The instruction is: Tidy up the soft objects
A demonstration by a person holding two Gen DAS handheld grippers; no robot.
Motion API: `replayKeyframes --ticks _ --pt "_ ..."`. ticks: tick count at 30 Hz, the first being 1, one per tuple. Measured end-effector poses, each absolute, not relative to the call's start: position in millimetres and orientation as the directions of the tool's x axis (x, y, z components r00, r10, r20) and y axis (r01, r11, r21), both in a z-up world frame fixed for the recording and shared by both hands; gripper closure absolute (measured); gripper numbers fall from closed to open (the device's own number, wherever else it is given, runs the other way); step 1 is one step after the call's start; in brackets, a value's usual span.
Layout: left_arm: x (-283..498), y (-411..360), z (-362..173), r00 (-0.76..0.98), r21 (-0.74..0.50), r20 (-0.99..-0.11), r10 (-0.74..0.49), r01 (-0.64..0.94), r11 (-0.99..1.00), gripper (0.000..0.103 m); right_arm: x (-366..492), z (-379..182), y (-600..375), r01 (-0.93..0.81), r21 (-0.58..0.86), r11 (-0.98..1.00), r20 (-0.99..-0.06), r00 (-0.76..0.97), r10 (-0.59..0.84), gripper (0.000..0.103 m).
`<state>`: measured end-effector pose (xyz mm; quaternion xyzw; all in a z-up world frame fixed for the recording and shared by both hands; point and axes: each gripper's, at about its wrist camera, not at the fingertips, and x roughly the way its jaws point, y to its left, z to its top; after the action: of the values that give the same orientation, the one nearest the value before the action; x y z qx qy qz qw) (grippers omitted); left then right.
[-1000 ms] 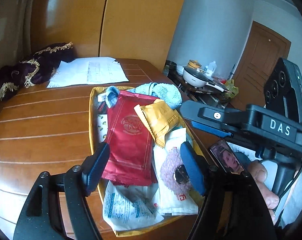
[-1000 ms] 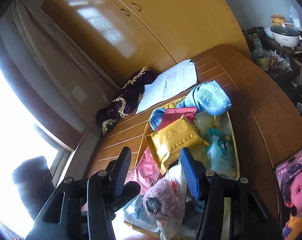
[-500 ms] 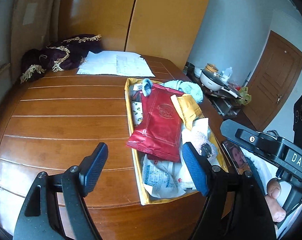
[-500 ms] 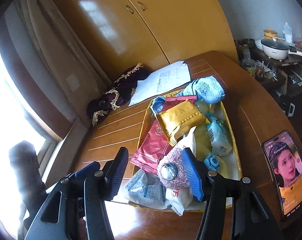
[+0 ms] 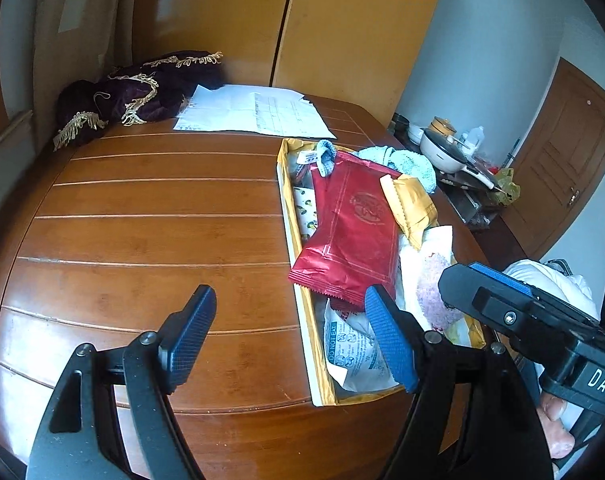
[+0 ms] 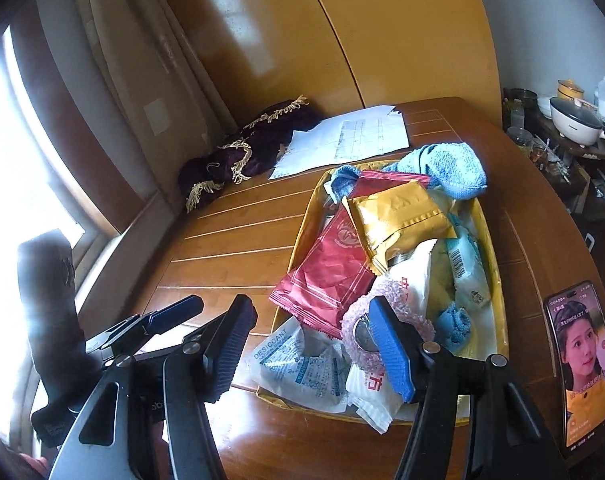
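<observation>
A yellow tray on the wooden table holds a heap of soft things: a red foil pouch, a gold pouch, a light blue towel, white desiccant packets and a pink fuzzy scrunchie. My left gripper hangs open over the table left of the tray's near corner, holding nothing. My right gripper is open above the tray's near end, empty, its right finger in front of the scrunchie.
White papers and a dark purple fringed cloth lie at the table's far side before a wardrobe. A phone rests right of the tray. A side table with cookware stands at the right.
Both grippers have pulled back and upward from the tray. The left one shifted left, from above the pouches to over bare table. Both stayed open and empty.
</observation>
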<state>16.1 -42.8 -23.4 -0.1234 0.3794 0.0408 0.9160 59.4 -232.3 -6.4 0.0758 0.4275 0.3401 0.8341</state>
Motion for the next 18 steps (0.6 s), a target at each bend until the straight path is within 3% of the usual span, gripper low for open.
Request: replayKeyframes --ticks 18 --pt "-0.5 -53.7 -24.9 0.701 -0.122 -0.711 0.051 -0.194 0.973 0.026 43.7 -6.5 -241.7 -0.495 0.447 0.745 -0.643 0.401 0.652 0.040"
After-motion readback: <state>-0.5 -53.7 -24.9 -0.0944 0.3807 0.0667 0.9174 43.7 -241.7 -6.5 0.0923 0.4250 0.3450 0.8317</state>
